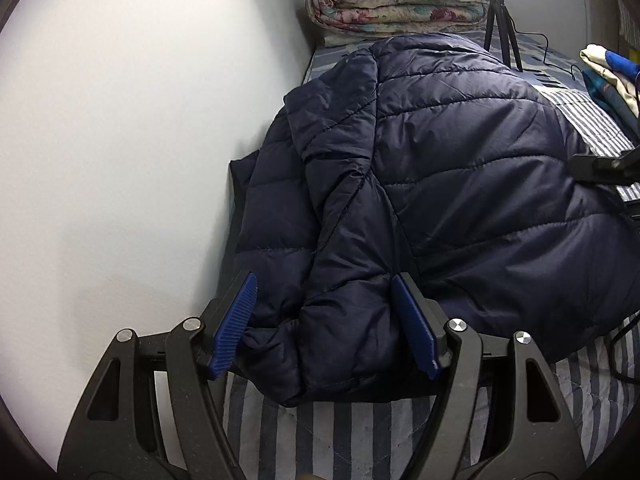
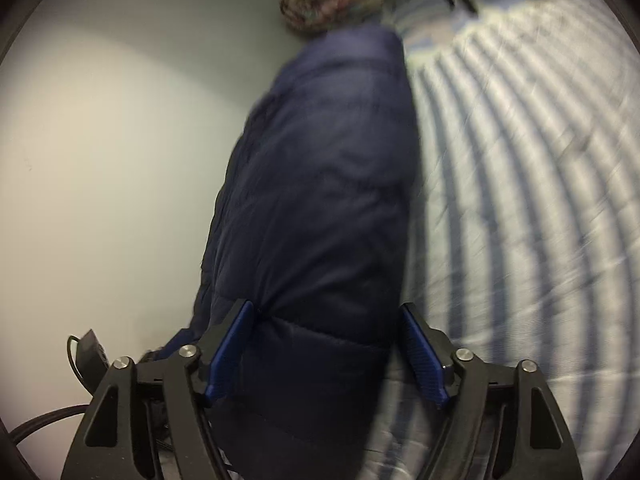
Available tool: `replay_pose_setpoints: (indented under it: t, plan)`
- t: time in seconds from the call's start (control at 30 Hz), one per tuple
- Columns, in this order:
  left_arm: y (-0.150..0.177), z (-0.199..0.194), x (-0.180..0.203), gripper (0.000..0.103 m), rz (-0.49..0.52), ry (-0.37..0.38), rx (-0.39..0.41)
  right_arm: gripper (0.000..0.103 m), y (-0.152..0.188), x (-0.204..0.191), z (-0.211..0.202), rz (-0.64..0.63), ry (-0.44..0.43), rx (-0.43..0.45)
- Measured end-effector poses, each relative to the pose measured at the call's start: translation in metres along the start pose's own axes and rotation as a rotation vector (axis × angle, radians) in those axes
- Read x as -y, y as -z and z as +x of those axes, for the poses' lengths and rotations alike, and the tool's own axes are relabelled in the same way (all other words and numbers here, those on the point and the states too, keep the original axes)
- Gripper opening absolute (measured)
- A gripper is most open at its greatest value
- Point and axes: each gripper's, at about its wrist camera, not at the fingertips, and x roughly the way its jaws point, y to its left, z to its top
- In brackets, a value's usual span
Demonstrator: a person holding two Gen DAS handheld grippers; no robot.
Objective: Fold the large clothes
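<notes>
A navy quilted puffer jacket (image 1: 440,168) lies bunched on the striped bed sheet (image 1: 360,432) against the white wall. My left gripper (image 1: 324,320) is open, its blue pads on either side of the jacket's near sleeve end. In the blurred right wrist view the jacket (image 2: 320,200) runs lengthwise along the wall. My right gripper (image 2: 328,352) is open, with the jacket's near edge between its blue pads. The right gripper's black body shows at the right edge of the left wrist view (image 1: 600,166).
A rolled floral quilt (image 1: 396,0) lies at the far end of the bed. A black tripod (image 1: 500,20) with a cable stands beside it. Folded clothes (image 1: 612,76) sit at the far right. The white wall (image 1: 140,160) bounds the left. A black plug and cable (image 2: 88,352) hang there.
</notes>
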Motion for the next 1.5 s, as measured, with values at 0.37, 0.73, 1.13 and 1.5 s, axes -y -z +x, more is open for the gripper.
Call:
replay_pose_setpoints:
  t: [0.37, 0.73, 1.13, 1.5]
  plan:
    - [-0.008, -0.019, 0.003, 0.068, -0.017, 0.103, -0.025, 0.018, -0.016, -0.044, -0.007, -0.119, 0.119, -0.082]
    - [-0.024, -0.102, 0.051, 0.068, 0.023, 0.416, 0.074, 0.018, 0.009, -0.037, -0.116, -0.246, 0.342, -0.108]
    - [-0.05, -0.076, 0.094, 0.068, 0.093, 0.318, 0.106, 0.043, 0.033, -0.032, -0.172, -0.393, 0.586, 0.083]
    - [-0.018, -0.004, 0.066, 0.07, 0.033, 0.23, -0.025, 0.052, 0.049, -0.041, -0.114, -0.565, 0.575, -0.005]
